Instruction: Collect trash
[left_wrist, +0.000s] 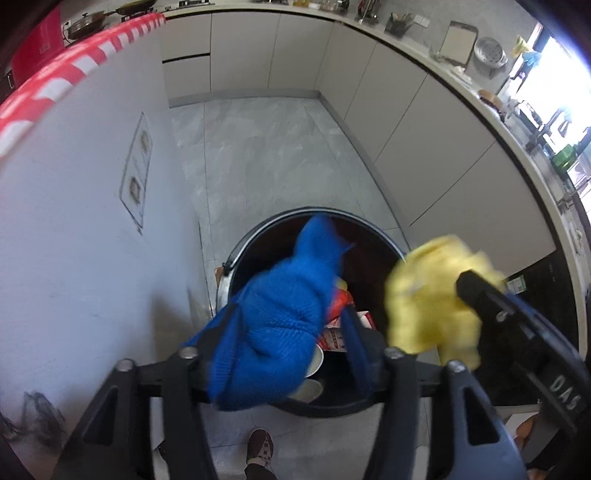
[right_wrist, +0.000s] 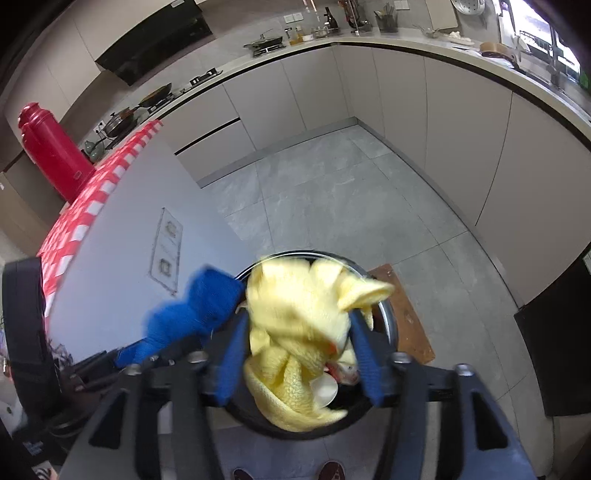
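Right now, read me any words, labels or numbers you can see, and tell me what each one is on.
"DAS": right gripper, white letters on its black body.
Sticker on the white panel: print too small to read.
Red-and-white packaging inside the bin: blurred, unreadable.

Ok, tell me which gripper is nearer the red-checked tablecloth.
Left. The left gripper, with the blue cloth between its fingers, sits over the trash bin on the side toward the red-checked tablecloth. The right gripper, with the yellow cloth, is on the far side.
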